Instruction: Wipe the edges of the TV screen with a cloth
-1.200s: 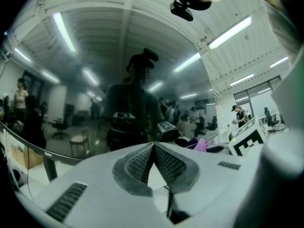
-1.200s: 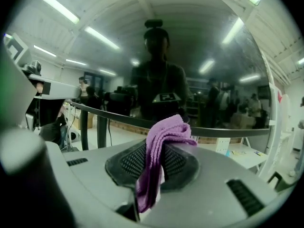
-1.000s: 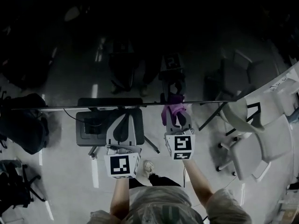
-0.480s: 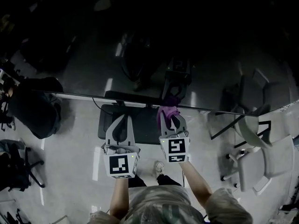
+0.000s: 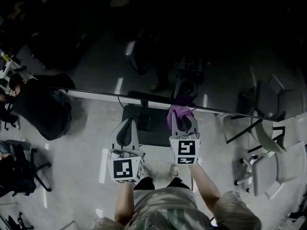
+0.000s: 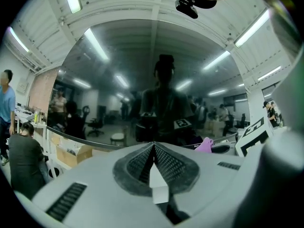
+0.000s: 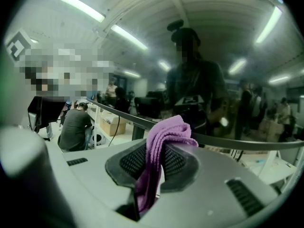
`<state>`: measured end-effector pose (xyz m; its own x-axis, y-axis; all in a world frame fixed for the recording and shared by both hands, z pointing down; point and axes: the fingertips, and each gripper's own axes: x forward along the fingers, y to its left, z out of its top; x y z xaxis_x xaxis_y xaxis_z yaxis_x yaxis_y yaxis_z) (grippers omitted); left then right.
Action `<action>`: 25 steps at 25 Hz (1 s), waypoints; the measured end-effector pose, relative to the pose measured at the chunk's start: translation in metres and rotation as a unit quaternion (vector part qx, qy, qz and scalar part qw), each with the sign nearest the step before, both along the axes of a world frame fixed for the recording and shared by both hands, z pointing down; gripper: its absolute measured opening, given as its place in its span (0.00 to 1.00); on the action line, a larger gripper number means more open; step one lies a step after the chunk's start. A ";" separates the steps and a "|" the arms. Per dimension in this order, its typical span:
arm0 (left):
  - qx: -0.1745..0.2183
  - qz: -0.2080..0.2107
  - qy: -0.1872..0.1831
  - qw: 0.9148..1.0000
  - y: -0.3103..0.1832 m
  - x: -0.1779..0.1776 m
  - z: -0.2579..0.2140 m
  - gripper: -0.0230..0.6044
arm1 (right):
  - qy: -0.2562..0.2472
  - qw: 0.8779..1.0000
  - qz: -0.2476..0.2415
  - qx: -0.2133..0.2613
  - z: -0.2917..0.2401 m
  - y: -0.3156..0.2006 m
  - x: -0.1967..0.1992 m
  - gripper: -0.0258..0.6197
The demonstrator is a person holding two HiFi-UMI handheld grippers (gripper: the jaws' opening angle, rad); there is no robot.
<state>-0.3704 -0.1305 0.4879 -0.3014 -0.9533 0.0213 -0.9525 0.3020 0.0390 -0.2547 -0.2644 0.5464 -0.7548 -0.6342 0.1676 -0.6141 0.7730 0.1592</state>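
- Grey office floor is filling the lower half of the head view, with a chair (image 5: 261, 143) standing off to the right and a seated person (image 5: 38, 104) working at the far left.
- The TV screen (image 5: 158, 42) is taking up the upper half of that view, dark and mirroring ceiling lights, and its bottom edge (image 5: 100, 96) is running across from left to right, sloping slightly down.
- The right gripper (image 5: 183, 122) is clamping a folded purple cloth (image 5: 177, 111) between its jaws. The fold is sticking out past the tips and reaching the bottom edge near the middle of the screen, apparently touching it.
- The left gripper (image 5: 125, 127) is hanging just beside the right one, short of the screen. Its jaws are pressing together with nothing between them, so it is taking no part in the wipe.
- Judging by the cloth's position, the person is working on the bottom edge, somewhere around its midpoint.
- No streaks or dust are showing, so I cannot tell which stretches are already clean.
- The side and top edges are lying well apart from the cloth. They are probably waiting to be done, along with whatever part of the bottom run is remaining.
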 end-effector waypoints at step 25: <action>0.001 -0.178 0.003 0.984 0.180 -0.176 0.010 0.06 | -0.020 0.989 -0.138 0.052 -0.010 0.122 -0.249 0.14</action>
